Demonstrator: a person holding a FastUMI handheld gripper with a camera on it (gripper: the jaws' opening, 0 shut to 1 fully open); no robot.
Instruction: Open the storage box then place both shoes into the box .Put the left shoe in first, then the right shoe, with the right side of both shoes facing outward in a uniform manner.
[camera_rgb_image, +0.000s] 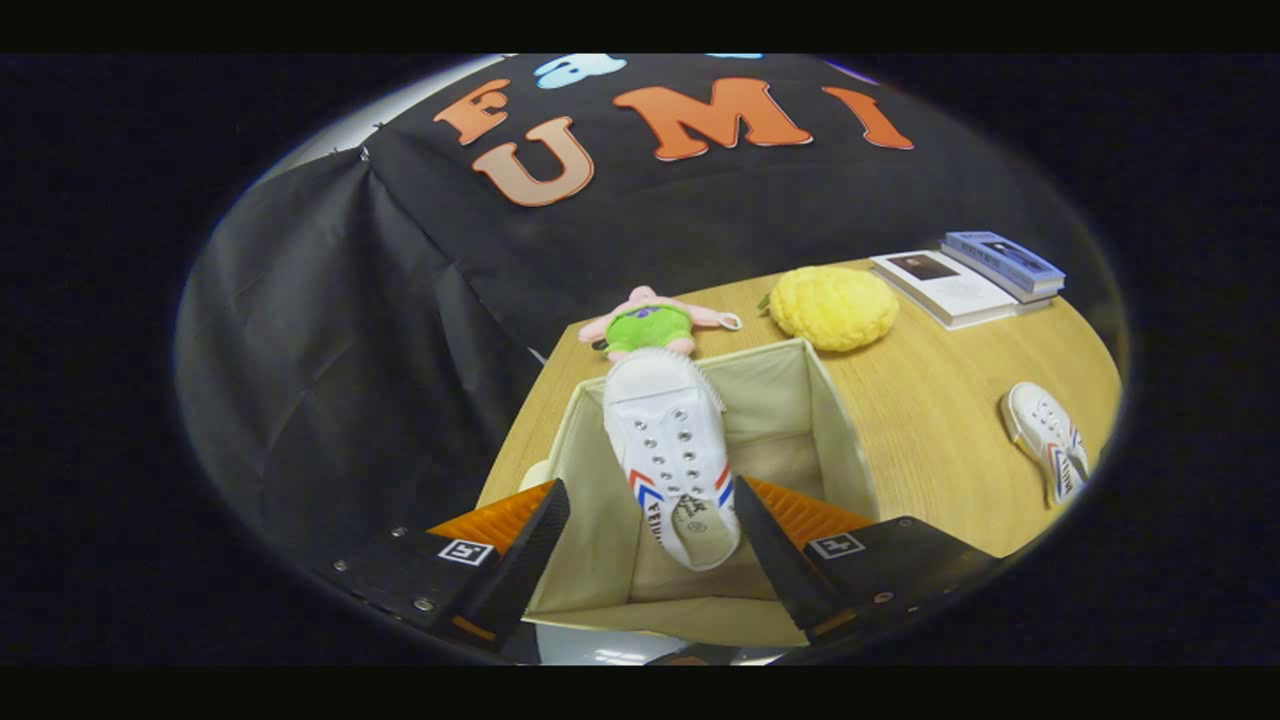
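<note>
An open beige fabric storage box (775, 395) stands on the wooden table (930, 440) right under my gripper (650, 488). A white canvas shoe (668, 450) with red and blue side stripes lies inside it, laces up, toe resting against the far wall and heel down near my fingers. The fingers stand apart on either side of the heel. There is a gap between the left finger and the shoe, while the right finger is close against its side. The gripper is open. A second matching white shoe (1045, 440) lies on the table to the right of the box.
Just beyond the box lie a pink plush toy in green shorts (650, 322) and a yellow knitted plush (832, 307). Two books (975, 280) sit at the far right of the table. The table's left edge runs close beside the box.
</note>
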